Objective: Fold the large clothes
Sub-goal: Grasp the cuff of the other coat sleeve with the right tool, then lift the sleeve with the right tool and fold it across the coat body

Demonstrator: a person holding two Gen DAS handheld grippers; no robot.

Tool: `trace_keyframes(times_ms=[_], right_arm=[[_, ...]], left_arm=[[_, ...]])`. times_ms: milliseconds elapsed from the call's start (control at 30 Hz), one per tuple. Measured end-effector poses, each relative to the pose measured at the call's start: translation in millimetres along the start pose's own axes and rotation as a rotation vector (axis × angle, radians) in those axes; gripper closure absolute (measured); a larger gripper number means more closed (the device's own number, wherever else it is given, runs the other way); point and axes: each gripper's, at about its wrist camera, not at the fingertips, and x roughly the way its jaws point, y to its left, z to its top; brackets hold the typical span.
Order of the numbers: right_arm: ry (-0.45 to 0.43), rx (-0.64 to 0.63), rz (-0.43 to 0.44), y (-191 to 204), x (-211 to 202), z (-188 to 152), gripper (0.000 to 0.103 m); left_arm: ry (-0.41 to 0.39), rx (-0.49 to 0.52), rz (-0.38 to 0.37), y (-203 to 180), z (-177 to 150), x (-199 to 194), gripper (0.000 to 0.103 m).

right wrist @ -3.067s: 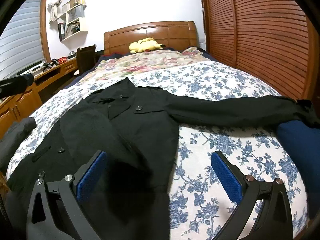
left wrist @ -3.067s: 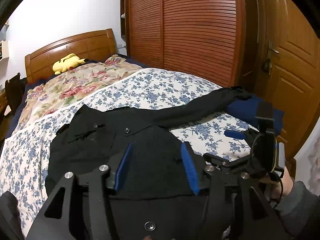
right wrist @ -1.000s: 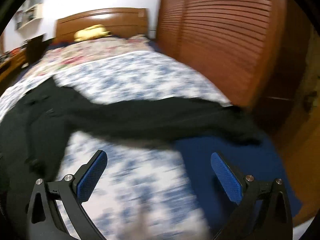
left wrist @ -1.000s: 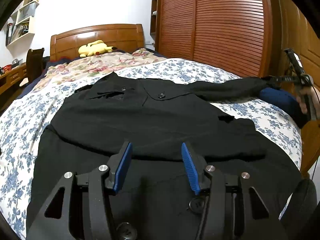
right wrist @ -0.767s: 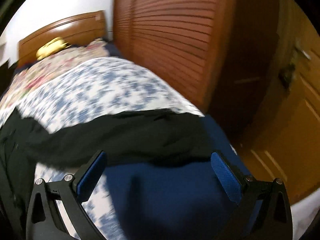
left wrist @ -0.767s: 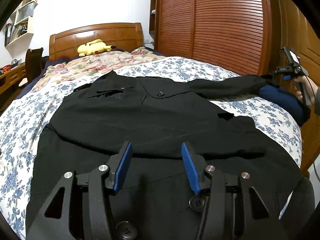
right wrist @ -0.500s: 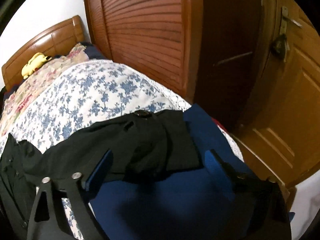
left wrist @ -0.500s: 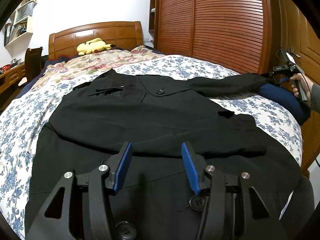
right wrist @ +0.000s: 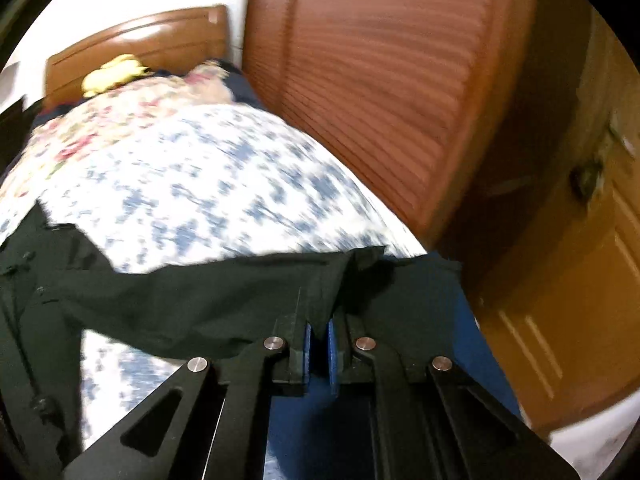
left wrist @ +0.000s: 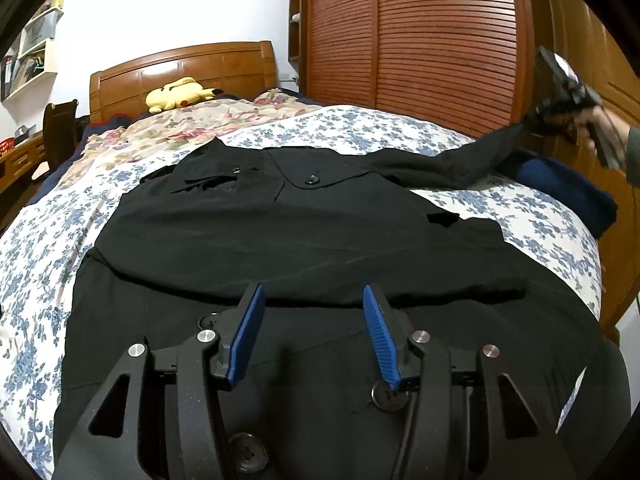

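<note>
A large black coat (left wrist: 304,240) lies spread on the bed, collar toward the headboard, its lower half folded up over the body. My left gripper (left wrist: 310,320) hovers open and empty above the coat's near hem. The coat's right sleeve (left wrist: 448,160) stretches out to the right. My right gripper (right wrist: 318,334) is shut on the sleeve's cuff (right wrist: 344,276) and holds it lifted; it also shows in the left wrist view (left wrist: 556,108) at the far right.
The bed has a blue floral cover (left wrist: 360,128) and a wooden headboard (left wrist: 184,68) with a yellow plush toy (left wrist: 176,92). A dark blue cloth (left wrist: 568,188) lies at the bed's right corner. A slatted wooden wardrobe (left wrist: 420,40) and a door (right wrist: 580,280) stand close on the right.
My right gripper swung right to the sleeve end, closed on the cuff and lifted it off the blue cloth. My left gripper stayed open over the coat's hem.
</note>
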Motion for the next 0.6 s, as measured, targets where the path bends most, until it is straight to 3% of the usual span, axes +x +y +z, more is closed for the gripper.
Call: trace_keyframes(times_ms=[200,600], right_arm=[[-0.089,-0.116,0.029,51,-61,15,0.097],[-0.169,-0.265,0.097,122,-117,-4,0.097]], left_arm=[[0.003,0.019,-0.019,-3,-1,-10,0.051],[-0.018,0.033,-0.032,6,-3,-36,0.051]])
